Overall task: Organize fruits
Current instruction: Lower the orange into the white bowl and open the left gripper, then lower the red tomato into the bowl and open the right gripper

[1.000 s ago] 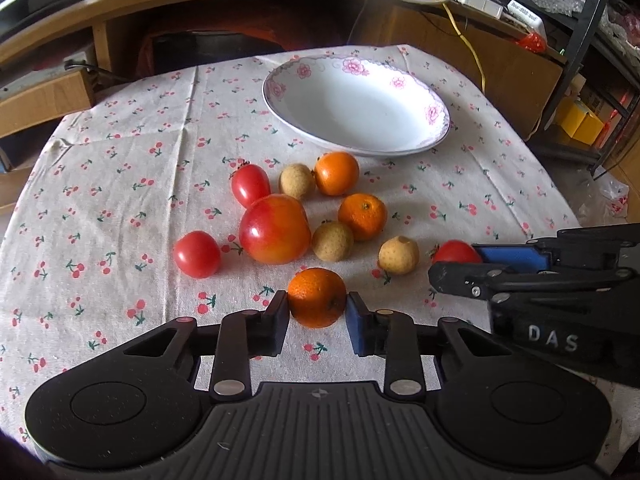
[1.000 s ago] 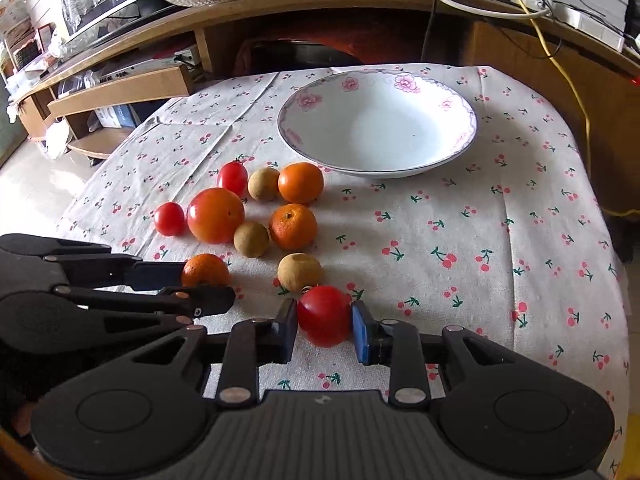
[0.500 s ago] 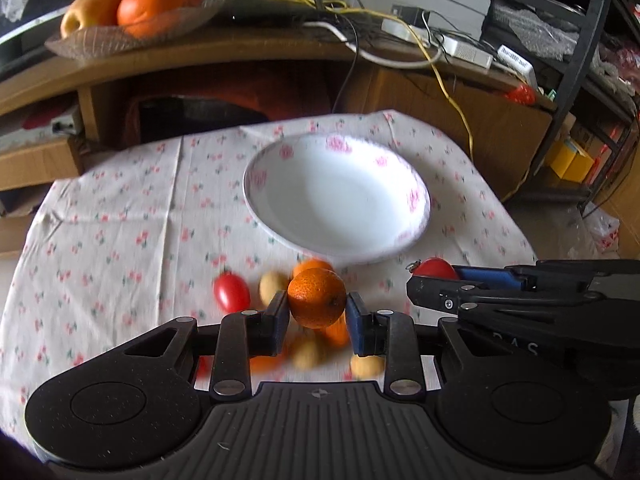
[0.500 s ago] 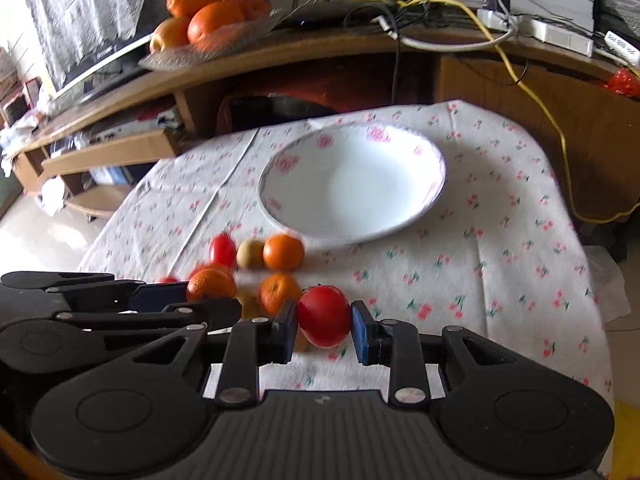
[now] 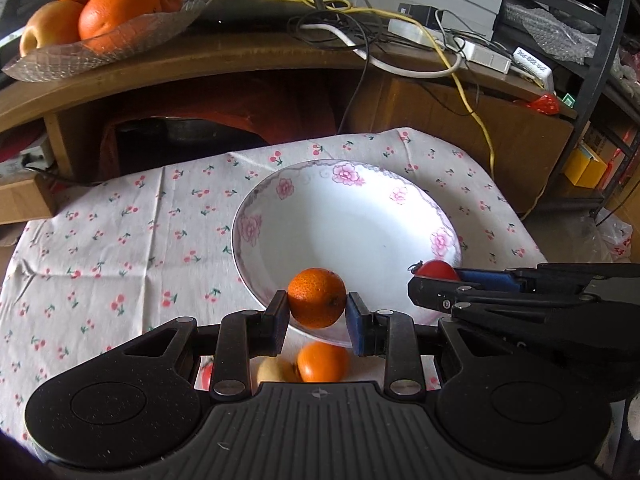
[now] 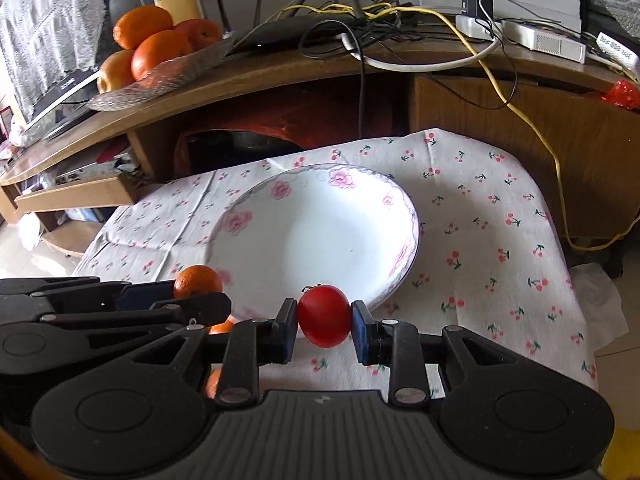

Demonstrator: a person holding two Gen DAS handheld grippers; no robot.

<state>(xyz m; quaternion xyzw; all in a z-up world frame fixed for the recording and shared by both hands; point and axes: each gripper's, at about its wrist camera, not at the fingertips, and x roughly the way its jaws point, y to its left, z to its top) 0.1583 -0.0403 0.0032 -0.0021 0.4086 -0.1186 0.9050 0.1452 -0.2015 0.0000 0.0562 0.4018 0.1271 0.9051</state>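
My left gripper (image 5: 317, 312) is shut on an orange mandarin (image 5: 317, 297) and holds it in the air over the near rim of the white flowered bowl (image 5: 344, 224). My right gripper (image 6: 325, 323) is shut on a red tomato (image 6: 324, 315), held above the cloth at the bowl's (image 6: 312, 232) near right rim. Each gripper shows in the other's view with its fruit: the tomato (image 5: 438, 270) and the mandarin (image 6: 197, 280). The bowl holds nothing. Below the left gripper another mandarin (image 5: 323, 362) and a brownish fruit (image 5: 274, 372) lie on the cloth, mostly hidden.
The table carries a cherry-print cloth (image 5: 120, 248). Behind it stands a wooden desk (image 5: 240, 60) with a glass dish of oranges and apples (image 5: 96, 12), cables and a power strip (image 5: 452, 46). A yellow cable (image 6: 532, 128) hangs at the right.
Both grippers have lifted their fruit off the cloth and moved forward to the bowl's near rim. The other fruits have dropped out of sight beneath the grippers.
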